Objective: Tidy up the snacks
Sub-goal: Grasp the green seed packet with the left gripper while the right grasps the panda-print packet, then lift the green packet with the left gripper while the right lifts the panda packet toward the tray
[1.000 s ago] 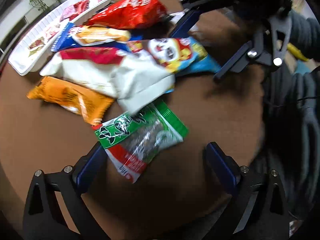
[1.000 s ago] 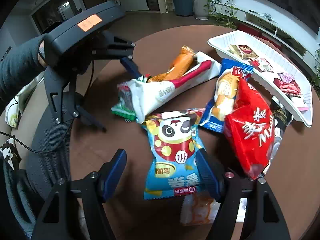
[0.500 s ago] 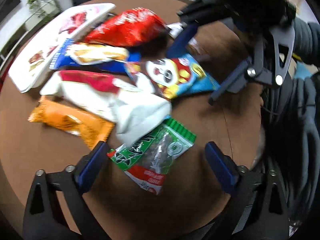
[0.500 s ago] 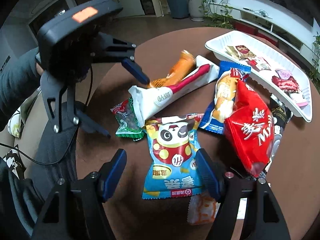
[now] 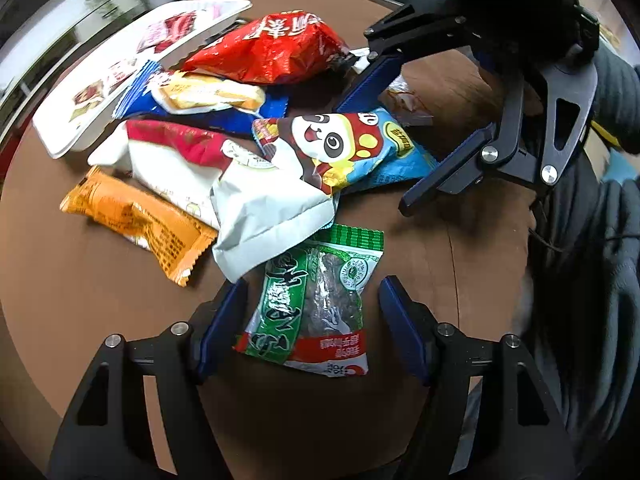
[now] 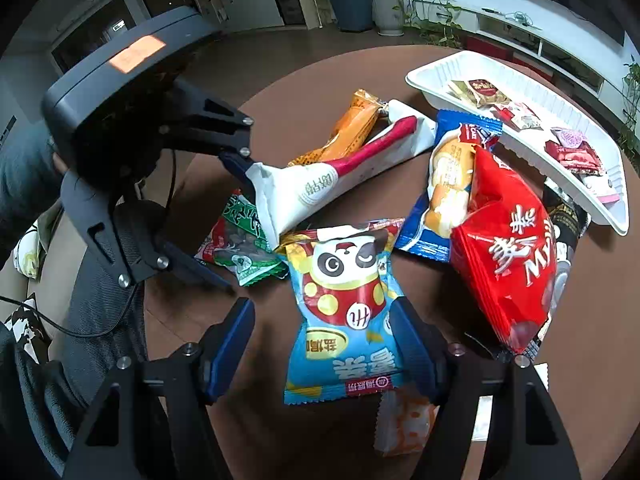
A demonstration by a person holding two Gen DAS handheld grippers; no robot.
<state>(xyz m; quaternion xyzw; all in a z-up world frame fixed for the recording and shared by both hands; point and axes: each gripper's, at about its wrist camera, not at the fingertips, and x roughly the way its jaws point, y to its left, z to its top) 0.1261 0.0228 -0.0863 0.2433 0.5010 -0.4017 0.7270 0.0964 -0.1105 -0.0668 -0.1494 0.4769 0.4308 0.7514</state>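
Lowered, left hand-held gripper (image 5: 312, 300) straddles green packet (image 5: 316, 300), spread; right hand-held gripper (image 6: 324, 320) spread.

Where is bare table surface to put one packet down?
Bare brown table lies left of the orange packet, and right of the green packet. The middle is crowded, from the panda bag to the white tray.

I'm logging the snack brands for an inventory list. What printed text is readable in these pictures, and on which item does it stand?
"My" in white Latin letters, beside large Chinese characters: red bag.
Chinese characters, printed large: panda bag, green packet.
Round logo, too small to read: white bag.
Fine print, blurred: orange packet, blue packet.
Wrappers in the white tray: unreadable.
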